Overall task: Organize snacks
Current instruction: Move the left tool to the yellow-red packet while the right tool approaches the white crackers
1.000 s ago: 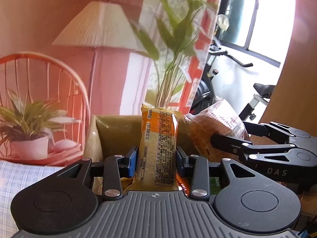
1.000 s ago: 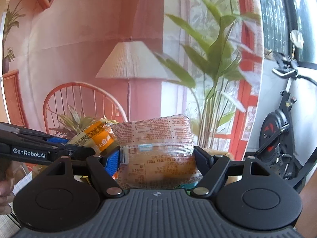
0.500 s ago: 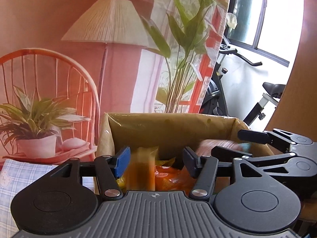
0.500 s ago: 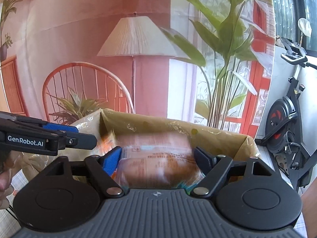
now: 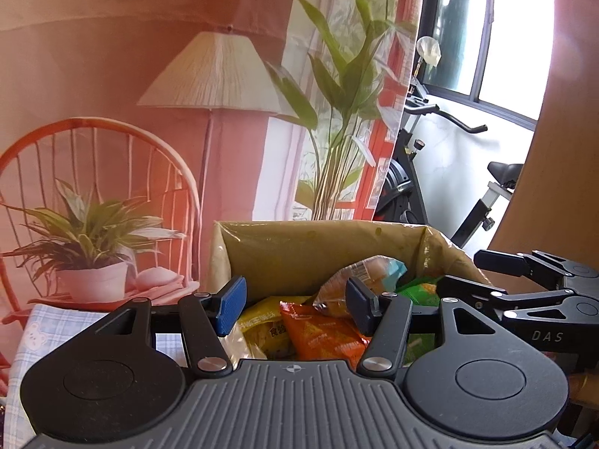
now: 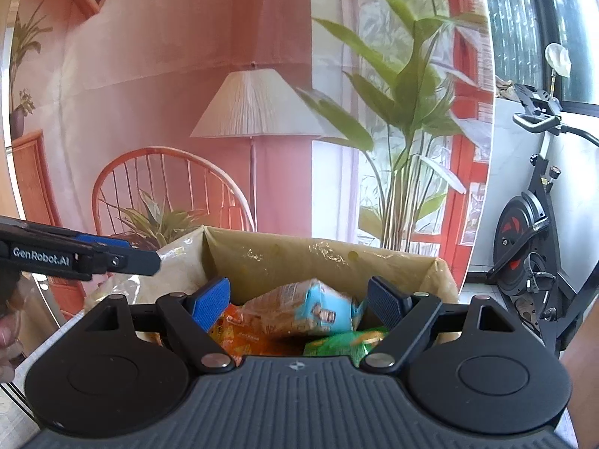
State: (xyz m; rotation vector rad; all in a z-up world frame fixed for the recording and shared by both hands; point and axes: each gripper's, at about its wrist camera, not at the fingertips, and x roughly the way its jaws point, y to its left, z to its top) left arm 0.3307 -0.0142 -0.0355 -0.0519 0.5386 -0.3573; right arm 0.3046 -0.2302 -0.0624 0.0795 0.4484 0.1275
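Both packets, gripped a second ago, now lie loose in the cardboard box [image 5: 329, 250]: left gripper [image 5: 295, 305] and right gripper [image 6: 297, 301] stand spread, empty. Orange packet [image 5: 322, 336] nearest; behind it the blurred, seemingly tilted bread packet [image 6: 299, 312].

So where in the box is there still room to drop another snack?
Little bare room shows. The box floor is crowded with packets: orange packet, green packet, bread packet on top. Free space is above the pile, below the back wall.
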